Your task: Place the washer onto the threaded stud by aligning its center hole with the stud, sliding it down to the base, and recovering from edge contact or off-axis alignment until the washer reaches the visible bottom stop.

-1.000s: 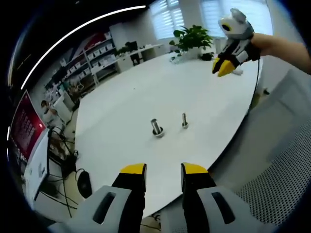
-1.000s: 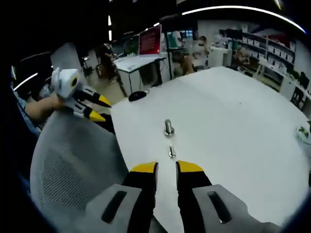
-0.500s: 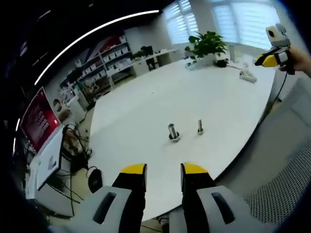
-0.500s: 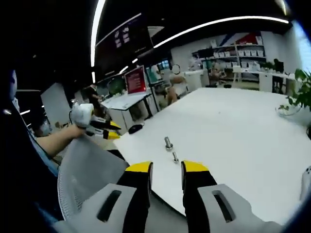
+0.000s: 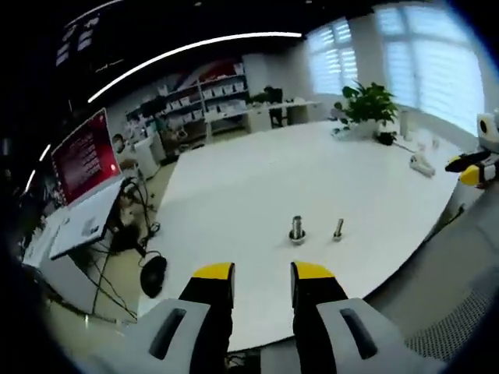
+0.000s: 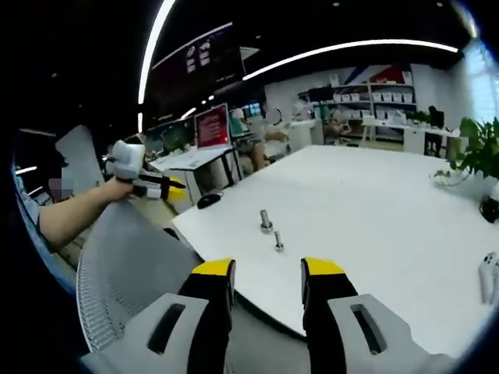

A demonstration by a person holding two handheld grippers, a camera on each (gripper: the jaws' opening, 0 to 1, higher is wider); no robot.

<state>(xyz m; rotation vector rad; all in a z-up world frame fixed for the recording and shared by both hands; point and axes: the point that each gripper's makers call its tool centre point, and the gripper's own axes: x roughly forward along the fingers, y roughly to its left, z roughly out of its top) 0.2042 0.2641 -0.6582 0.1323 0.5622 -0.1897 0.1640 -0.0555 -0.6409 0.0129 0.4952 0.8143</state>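
1. Table point(image 5: 257, 179): large white oval surface; both fasteners stand near its edge closest to the person, seemingly set there for easy reach.
2. Stud with collar point(image 5: 296, 229): upright, carrying a wider ring or nut at its foot, at roughly 12 o'clock beyond the left gripper's jaws; seen again in the right gripper view point(image 6: 266, 221). Whether that ring is the washer is too small to tell.
3. Bare stud point(image 5: 337, 229): thinner, upright, just beside item 2 at its 3 o'clock; in the right gripper view point(image 6: 277, 241) it stands nearer the camera.
4. Left gripper point(image 5: 262, 273): jaws parted narrowly, nothing between them, touching nothing; held off the table edge, well apart from the studs. Visible also at 9 o'clock in the right gripper view point(image 6: 160, 187).
5. Right gripper point(image 6: 267, 269): jaws set moderately apart, empty, clear of the table. Appears at 3 o'clock in the left gripper view point(image 5: 472, 167).
6. Mesh chair back point(image 6: 129, 273): grey, below the left hand.
7. Status, as judged: approach not yet begun.
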